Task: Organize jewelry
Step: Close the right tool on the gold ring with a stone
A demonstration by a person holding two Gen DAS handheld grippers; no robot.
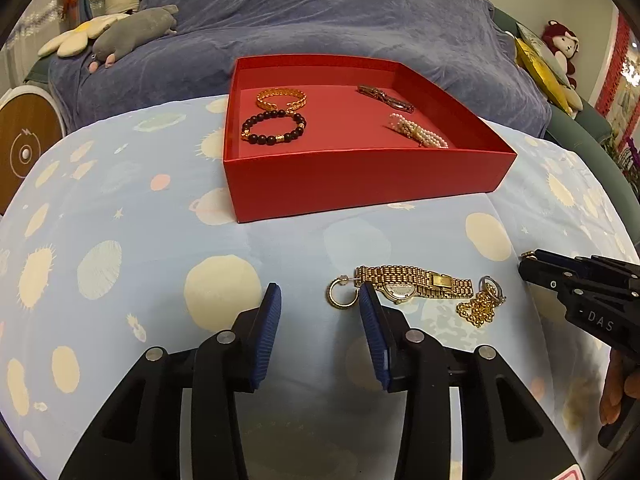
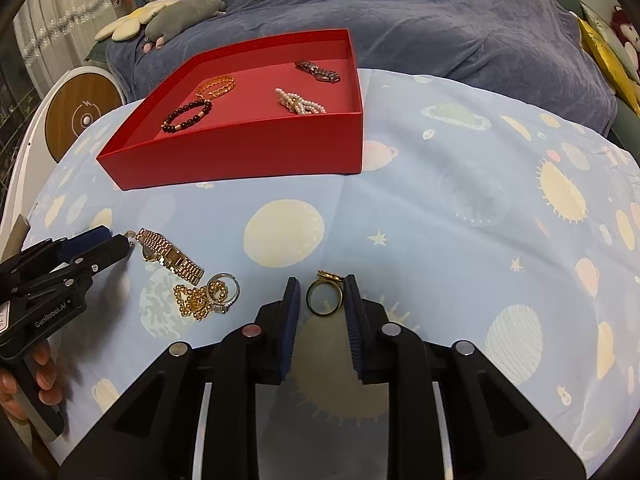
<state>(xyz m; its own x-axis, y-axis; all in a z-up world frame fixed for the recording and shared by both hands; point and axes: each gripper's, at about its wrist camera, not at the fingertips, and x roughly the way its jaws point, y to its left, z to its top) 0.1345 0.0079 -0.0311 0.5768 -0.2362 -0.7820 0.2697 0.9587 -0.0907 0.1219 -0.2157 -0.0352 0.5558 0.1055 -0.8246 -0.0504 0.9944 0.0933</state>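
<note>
A red box [image 1: 360, 178] [image 2: 240, 152] sits on the blue patterned cloth and holds a gold bracelet [image 1: 282, 98], a dark bead bracelet [image 1: 274, 126], a pearl bracelet [image 1: 418, 130] and a brown band [image 1: 386, 98]. On the cloth lie a gold watch [image 1: 412, 282] [image 2: 170, 256], a gold hoop [image 1: 340, 296], a gold chain [image 1: 478, 308] [image 2: 196, 300] and a silver ring [image 2: 226, 288]. My left gripper [image 1: 320, 300] is open, its right finger beside the hoop and watch. My right gripper [image 2: 322, 292] is open around a gold ring [image 2: 324, 298], which lies between the pads.
Behind the cloth lies a purple-blue blanket [image 1: 320, 20] with plush toys [image 1: 136, 34] at the far left. A round wooden-faced device [image 2: 82, 116] stands to the left. Yellow cushions and a doll [image 1: 560, 46] sit at the far right.
</note>
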